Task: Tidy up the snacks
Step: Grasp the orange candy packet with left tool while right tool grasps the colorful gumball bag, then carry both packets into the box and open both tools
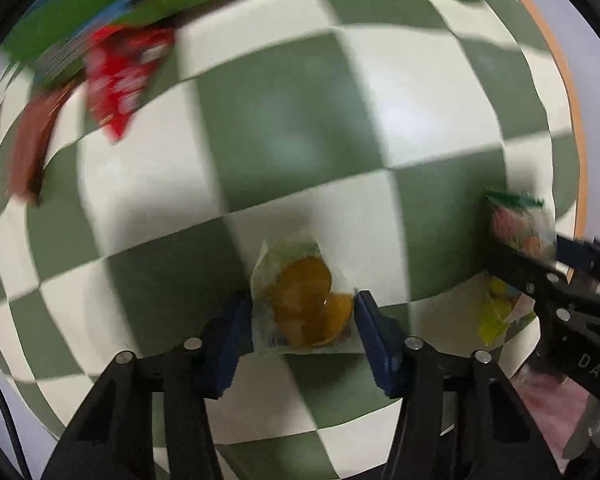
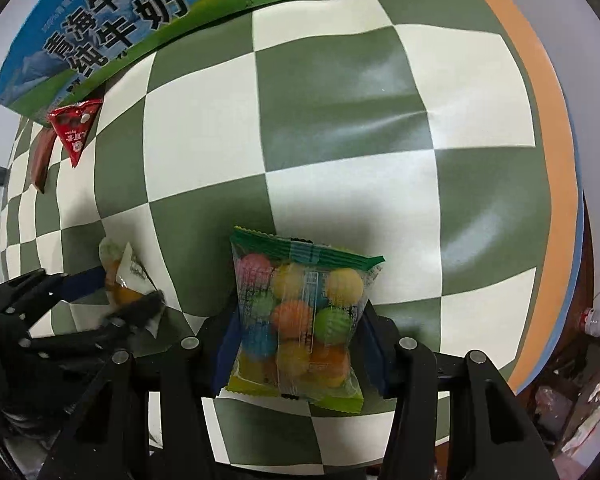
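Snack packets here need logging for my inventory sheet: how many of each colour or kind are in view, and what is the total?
Clear packet of coloured balls, in the right gripper: 1
Clear packet with orange contents, in the left gripper: 1
Red triangular packet: 1
Brown packet: 1
Total: 4

milk box (image 2: 140,20): "青海牛奶 纯牛奶" | right gripper (image 1: 595,368) body: "DAS"

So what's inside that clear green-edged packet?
Round candy balls, pink, yellow, orange, green and blue, fill the clear green-edged packet held by the right tool. Printed seams hide some.
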Tool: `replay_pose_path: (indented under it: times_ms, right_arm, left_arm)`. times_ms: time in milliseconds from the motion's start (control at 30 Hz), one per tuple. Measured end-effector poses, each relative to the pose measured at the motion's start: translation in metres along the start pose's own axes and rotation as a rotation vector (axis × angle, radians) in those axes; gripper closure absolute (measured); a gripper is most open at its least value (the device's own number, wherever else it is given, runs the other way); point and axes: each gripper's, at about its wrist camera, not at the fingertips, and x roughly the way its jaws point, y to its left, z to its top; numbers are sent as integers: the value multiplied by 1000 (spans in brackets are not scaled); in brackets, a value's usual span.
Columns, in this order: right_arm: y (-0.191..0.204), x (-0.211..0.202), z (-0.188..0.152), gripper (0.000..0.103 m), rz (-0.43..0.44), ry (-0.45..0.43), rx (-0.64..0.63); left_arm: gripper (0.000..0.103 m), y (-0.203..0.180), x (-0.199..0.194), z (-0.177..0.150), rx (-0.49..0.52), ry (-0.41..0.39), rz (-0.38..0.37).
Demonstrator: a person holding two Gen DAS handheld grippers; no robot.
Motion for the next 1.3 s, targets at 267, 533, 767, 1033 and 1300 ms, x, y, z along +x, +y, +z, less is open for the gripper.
replay_pose_path:
  times_ms: [267, 533, 767, 1033, 1300]
  right_arm:
    - [35, 0, 2, 48, -13, -28, -82]
    - [51, 19, -2, 44, -65, -8, -139]
    - [54, -6, 5, 50, 0, -42, -116]
    - [67, -89, 29, 51, 162, -168, -111]
    - [76, -169, 132, 51, 226, -330, -159]
  left_arm:
    - [54, 42, 7, -13, -136, 41, -78]
    - [58, 18, 0, -17, -151, 21, -25]
    - [58, 16, -46, -19, -162, -58, -66]
    - [58, -8, -169, 18, -101, -279, -140]
    - [58, 49, -232, 129, -92, -392, -107]
